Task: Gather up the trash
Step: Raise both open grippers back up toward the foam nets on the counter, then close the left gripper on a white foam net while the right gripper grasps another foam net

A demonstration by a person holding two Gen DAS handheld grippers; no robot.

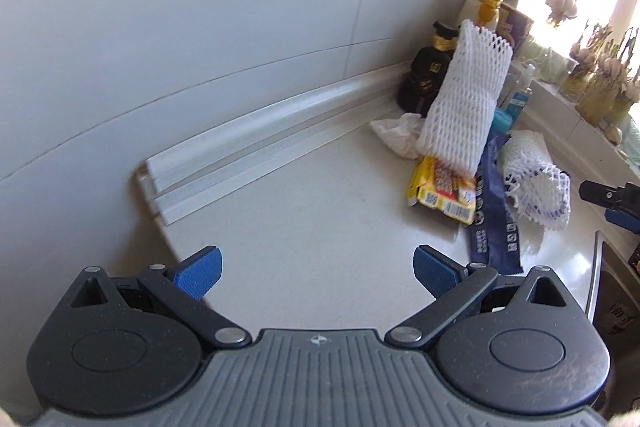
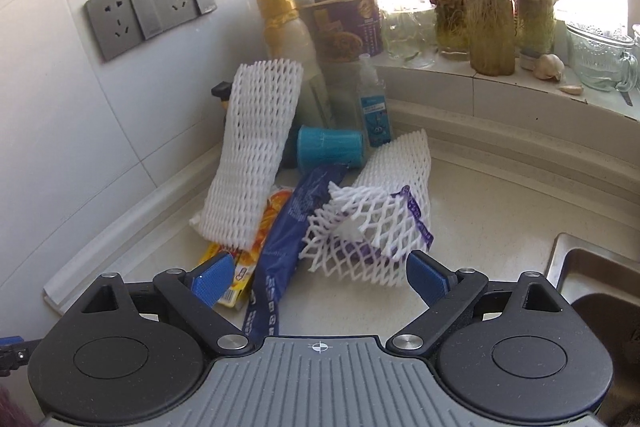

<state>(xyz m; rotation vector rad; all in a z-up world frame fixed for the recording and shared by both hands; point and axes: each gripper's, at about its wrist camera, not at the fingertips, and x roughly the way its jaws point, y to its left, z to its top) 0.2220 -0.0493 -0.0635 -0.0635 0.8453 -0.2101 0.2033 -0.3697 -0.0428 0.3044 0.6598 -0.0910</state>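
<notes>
Listing the trash heaped in the counter (image 1: 320,211) corner by the wall: two foam nets — upright net (image 2: 256,155) and crumpled net (image 2: 360,227) — a blue wrapper (image 2: 280,243), a yellow packet (image 2: 240,267). All probably light, soft, springy; the wrapper likely slippery. Best hold, by my judgement: pinch a net across a folded edge, mesh squashed flat. Right gripper (image 2: 318,277) jaws wide, nothing between the pads, just short of the pile; left gripper (image 1: 318,269) likewise spread, empty, over bare counter.
</notes>
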